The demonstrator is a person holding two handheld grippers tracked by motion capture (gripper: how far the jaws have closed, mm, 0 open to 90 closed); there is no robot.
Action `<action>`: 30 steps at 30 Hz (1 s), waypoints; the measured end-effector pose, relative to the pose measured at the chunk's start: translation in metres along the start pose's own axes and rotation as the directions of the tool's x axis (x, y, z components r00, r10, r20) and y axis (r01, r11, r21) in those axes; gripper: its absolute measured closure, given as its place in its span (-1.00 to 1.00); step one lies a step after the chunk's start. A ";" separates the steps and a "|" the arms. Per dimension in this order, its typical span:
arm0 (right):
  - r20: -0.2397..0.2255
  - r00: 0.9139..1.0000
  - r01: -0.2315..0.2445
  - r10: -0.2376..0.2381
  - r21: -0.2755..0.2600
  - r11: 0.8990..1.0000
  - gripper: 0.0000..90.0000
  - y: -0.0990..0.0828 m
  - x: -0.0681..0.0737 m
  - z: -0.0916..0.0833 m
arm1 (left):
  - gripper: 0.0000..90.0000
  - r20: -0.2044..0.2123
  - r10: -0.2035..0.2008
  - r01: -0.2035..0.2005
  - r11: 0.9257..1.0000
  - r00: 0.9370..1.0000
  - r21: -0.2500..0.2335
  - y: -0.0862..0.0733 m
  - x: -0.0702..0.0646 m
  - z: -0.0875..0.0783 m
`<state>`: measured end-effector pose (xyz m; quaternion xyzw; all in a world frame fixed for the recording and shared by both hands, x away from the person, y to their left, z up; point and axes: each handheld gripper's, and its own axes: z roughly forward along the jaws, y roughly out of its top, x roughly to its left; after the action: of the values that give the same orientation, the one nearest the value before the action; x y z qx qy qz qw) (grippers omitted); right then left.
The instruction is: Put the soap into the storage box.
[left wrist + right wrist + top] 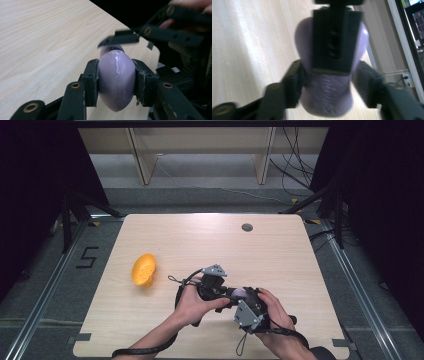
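Purple piece clamped in the left gripper above the near part of the table

The left gripper (pixel 116 82) has both pads pressed on the sides of a smooth purple piece (pixel 116 82), held off the wooden table (pixel 300 270). The right gripper (pixel 329 87) faces it from the right, jaws apart on either side of the same piece, with a gap showing at its right pad; blur hides whether the left pad touches. A yellow bowl-like piece (pixel 143 269) lies well apart at the left.

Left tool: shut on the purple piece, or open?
Shut: in the left gripper view, the left tool has both pads pressed against the purple piece.
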<state>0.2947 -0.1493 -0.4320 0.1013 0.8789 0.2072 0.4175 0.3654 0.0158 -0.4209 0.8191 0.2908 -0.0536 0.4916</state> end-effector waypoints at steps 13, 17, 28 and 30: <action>0.029 0.999 0.036 -0.037 0.017 0.999 -0.29 -0.007 -0.007 -0.004 | 0.31 -0.093 0.031 -0.036 0.998 0.995 -0.052 0.001 -0.001 -0.009; 0.030 0.999 0.028 -0.028 0.015 1.000 -0.29 -0.009 -0.007 -0.007 | 0.31 -0.140 0.045 -0.054 0.996 0.989 -0.066 -0.001 -0.001 -0.013; 0.034 0.999 -0.024 0.022 0.043 0.999 -0.23 -0.024 -0.009 -0.011 | 0.31 -0.251 0.056 -0.084 0.992 0.966 -0.099 -0.008 0.004 -0.022; 0.022 1.000 0.002 -0.002 0.039 0.999 -0.23 -0.026 -0.013 -0.011 | 0.31 -0.257 0.041 -0.068 0.993 0.966 -0.100 -0.009 0.005 -0.025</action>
<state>0.2939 -0.1806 -0.4286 0.1109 0.8782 0.1885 0.4254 0.3600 0.0419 -0.4174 0.7991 0.3312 0.0811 0.4952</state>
